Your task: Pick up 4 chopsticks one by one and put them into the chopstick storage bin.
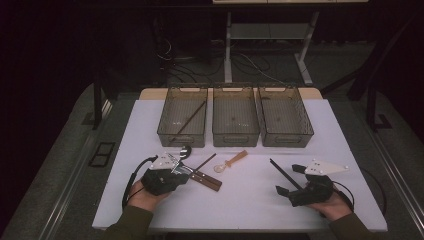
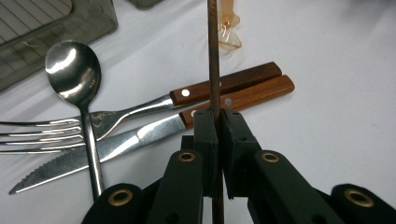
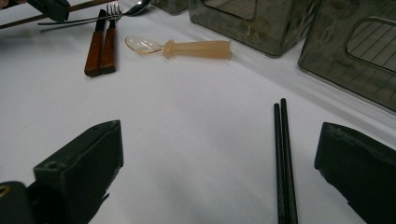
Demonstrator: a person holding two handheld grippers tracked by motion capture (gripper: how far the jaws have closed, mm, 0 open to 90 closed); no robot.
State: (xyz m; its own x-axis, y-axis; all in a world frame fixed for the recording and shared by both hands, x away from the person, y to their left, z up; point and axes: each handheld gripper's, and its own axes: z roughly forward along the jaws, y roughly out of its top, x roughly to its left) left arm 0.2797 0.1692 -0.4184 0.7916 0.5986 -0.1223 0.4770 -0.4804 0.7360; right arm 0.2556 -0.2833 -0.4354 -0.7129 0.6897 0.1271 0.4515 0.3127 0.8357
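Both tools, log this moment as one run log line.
left tool: shut on brown chopstick | right tool: open, black chopsticks lying between jaws | bins: one chopstick in left

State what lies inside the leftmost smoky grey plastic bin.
One thin brown chopstick lies diagonally inside the leftmost bin. The bin's tinted near wall blurs its lower end; nothing else is discernible there.
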